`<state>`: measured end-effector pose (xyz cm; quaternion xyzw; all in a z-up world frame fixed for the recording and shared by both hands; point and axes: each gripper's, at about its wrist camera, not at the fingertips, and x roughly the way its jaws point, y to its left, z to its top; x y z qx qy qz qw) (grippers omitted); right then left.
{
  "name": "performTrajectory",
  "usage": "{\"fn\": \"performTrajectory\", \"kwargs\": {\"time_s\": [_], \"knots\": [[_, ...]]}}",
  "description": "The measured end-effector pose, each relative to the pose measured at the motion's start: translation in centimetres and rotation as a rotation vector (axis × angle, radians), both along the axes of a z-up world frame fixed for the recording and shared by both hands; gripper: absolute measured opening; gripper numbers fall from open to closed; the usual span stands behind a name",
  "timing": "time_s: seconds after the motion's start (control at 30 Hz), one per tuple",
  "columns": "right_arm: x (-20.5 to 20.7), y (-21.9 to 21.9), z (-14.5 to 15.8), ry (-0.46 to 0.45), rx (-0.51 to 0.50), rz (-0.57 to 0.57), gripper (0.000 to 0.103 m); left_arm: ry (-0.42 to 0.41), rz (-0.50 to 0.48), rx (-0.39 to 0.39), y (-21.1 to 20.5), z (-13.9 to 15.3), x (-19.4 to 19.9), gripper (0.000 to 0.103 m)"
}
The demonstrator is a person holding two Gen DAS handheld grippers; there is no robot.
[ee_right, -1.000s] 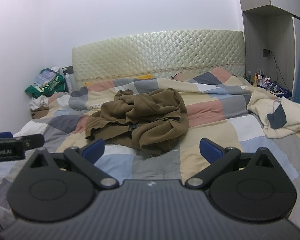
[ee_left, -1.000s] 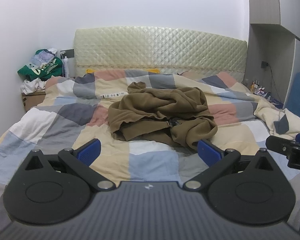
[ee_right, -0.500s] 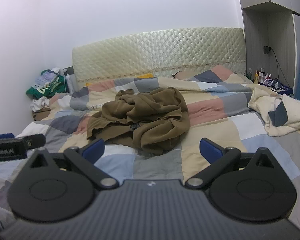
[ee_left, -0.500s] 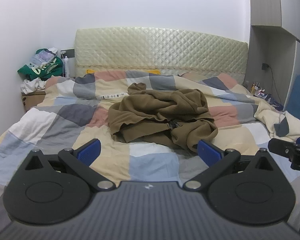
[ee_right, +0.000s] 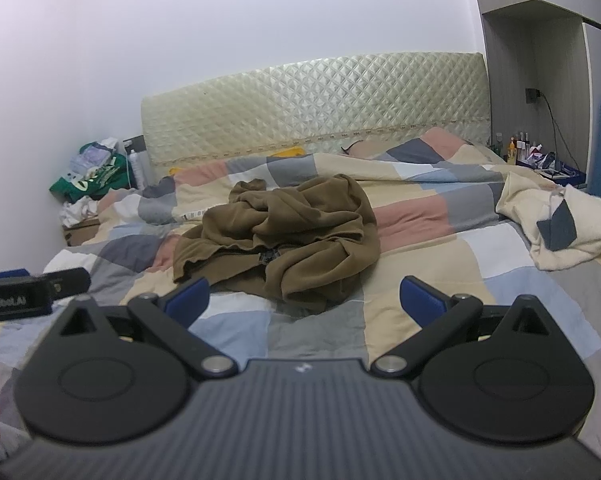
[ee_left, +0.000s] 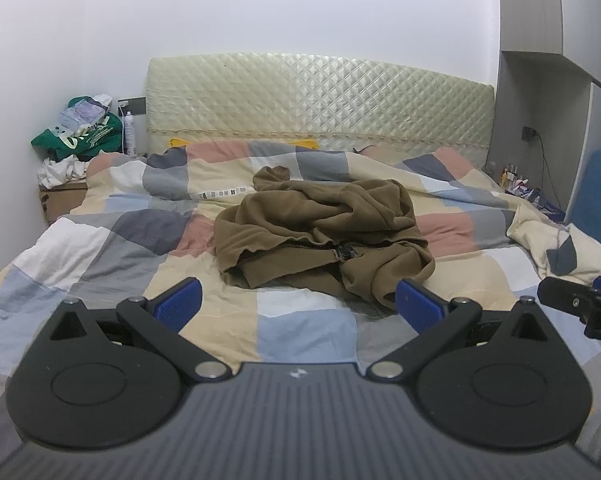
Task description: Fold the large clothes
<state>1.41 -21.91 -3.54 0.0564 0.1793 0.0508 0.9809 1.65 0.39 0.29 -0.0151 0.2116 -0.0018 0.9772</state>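
Your left gripper (ee_left: 298, 306) is spread wide, blue pads (ee_left: 178, 304) far apart, nothing between them. It hovers over the near end of the bed, above the checked duvet (ee_left: 300, 328), clear of the cloth. Your right gripper (ee_right: 304, 300) is the same: jaws wide, empty, held above the duvet and touching nothing.

The brown garment (ee_left: 324, 236) lies crumpled in a heap mid-bed on top of the duvet, ahead of both grippers and apart from them. In the right wrist view the brown garment (ee_right: 278, 236) sits slightly left of centre, its near edge just beyond the pads. A small dark fitting, maybe a zip or buckle, shows in the folds; too small to tell which.

You see the tip of the right gripper at the right edge of the left wrist view (ee_left: 580, 304), and the left one at the left edge of the right wrist view (ee_right: 32, 290), so the two sit side by side.

A cream blanket (ee_right: 560, 224) is bunched at the right side of the bed. The quilted headboard (ee_left: 320, 104) stands against the wall. A pile of clothes with a green bag (ee_left: 76, 136) sits on the nightstand at the left, a spray can beside it. Small bottles stand on the shelf (ee_right: 540, 158) at the right.
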Motion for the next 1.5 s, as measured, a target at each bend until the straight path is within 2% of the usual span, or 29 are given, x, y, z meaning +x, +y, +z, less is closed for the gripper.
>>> {"fn": "performTrajectory", "kwargs": {"time_s": [0.33, 0.77, 0.9, 1.2, 1.33, 1.5], "knots": [[0.7, 0.2, 0.9, 0.009, 0.037, 0.019, 0.103, 0.012, -0.011, 0.004, 0.3, 0.8, 0.9, 0.103], [3.6, -0.5, 1.3, 0.028, 0.084, 0.011, 0.103, 0.04, -0.056, -0.017, 0.5, 1.5, 5.8, 0.103], [5.0, -0.8, 1.0, 0.015, 0.099, 0.003, 0.103, 0.055, -0.083, -0.049, 1.1, 1.2, 8.2, 0.103], [9.4, -1.0, 0.9, 0.019, 0.139, 0.023, 0.103, 0.048, -0.11, -0.029, 1.4, 0.7, 13.8, 0.103], [12.3, -0.7, 0.7, 0.032, 0.136, 0.036, 0.103, 0.069, -0.124, -0.043, 1.8, -0.5, 18.1, 0.103], [17.2, -0.2, -0.4, 0.092, 0.133, 0.056, 0.103, 0.081, -0.137, -0.046, 3.3, -2.7, 24.2, 0.103]]}}
